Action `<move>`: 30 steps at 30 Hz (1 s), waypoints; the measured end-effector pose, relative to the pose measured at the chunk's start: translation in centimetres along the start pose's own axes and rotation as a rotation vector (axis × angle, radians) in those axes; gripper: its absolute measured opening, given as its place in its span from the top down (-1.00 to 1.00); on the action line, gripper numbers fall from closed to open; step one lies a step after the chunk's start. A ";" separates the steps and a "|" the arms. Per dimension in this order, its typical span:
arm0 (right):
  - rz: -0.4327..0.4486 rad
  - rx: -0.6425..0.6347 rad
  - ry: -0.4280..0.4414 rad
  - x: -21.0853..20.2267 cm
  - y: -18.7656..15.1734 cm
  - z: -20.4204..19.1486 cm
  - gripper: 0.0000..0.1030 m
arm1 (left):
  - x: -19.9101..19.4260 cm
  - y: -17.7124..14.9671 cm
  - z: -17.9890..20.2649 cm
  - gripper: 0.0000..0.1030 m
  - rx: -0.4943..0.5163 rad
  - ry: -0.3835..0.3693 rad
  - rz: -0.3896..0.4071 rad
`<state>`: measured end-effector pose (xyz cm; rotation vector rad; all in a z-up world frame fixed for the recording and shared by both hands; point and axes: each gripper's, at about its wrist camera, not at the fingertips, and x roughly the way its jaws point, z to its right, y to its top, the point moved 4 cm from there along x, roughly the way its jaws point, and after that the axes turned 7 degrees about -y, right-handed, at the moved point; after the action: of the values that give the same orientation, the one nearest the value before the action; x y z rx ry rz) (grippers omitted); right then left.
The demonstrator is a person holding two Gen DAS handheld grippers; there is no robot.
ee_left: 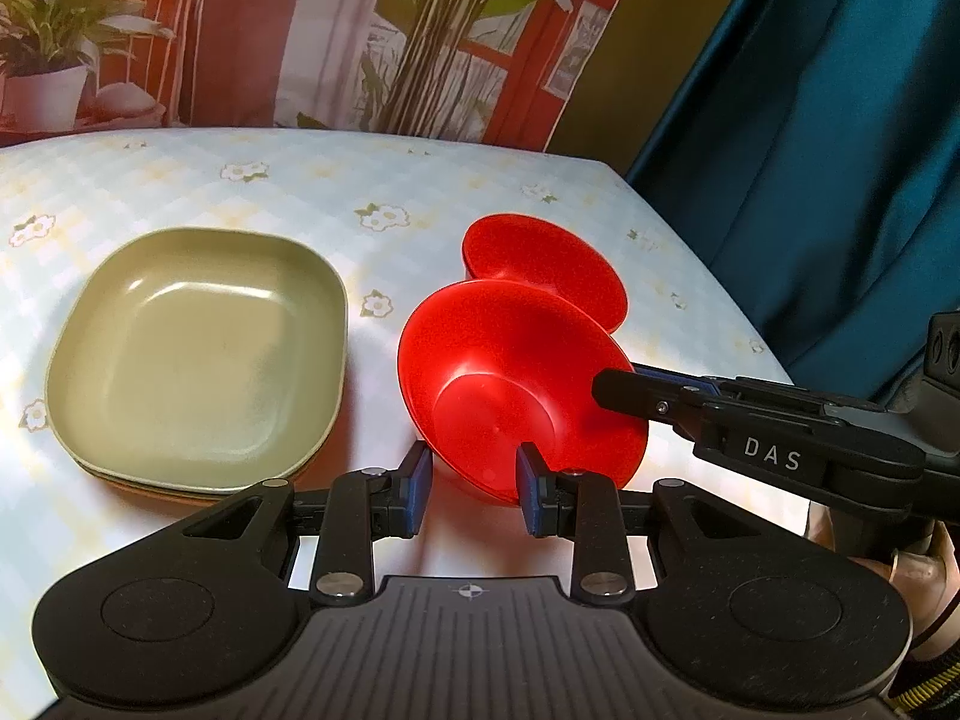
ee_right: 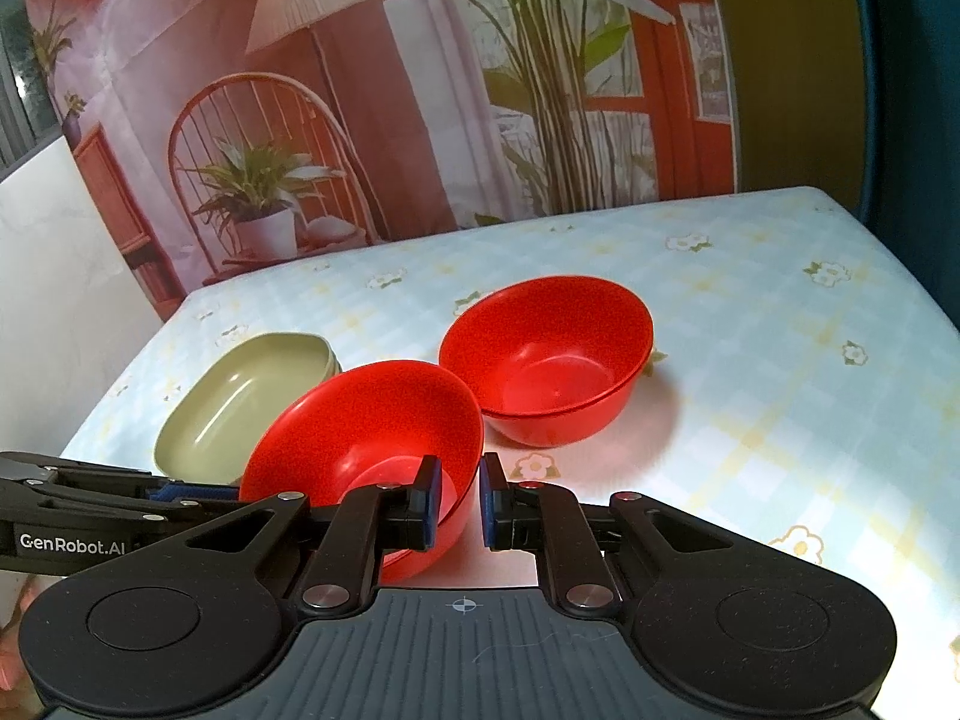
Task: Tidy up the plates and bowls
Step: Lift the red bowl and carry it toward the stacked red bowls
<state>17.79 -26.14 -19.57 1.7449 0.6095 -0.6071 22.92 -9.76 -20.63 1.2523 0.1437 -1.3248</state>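
Fingers of the right gripper (ee_right: 459, 501) pinch the near rim of the nearer red bowl (ee_right: 366, 438), one pad inside, one outside. The left gripper (ee_left: 474, 495) straddles that same bowl's rim at its opposite side, its fingers set wider and the rim between them; whether they press it I cannot tell. A second red bowl (ee_right: 546, 360) sits just behind on the counter (ee_right: 780, 360), and a stack of green plates (ee_left: 198, 360) lies to the left.
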 end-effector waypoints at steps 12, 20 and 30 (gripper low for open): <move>0.048 0.015 0.008 -1.3 1.9 0.1 0.76 | -1.2 1.5 1.0 0.38 0.049 -0.013 0.038; 0.090 0.042 0.004 -1.6 3.9 1.3 0.76 | -0.7 3.6 1.8 0.38 0.064 -0.041 0.058; 0.121 0.089 -0.042 -0.1 6.7 4.5 0.76 | 2.4 6.9 2.6 0.38 0.074 -0.103 0.058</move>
<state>21.77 -32.08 -15.84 1.8336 0.4502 -0.5920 27.60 -14.87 -17.17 1.2386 -0.0145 -1.3520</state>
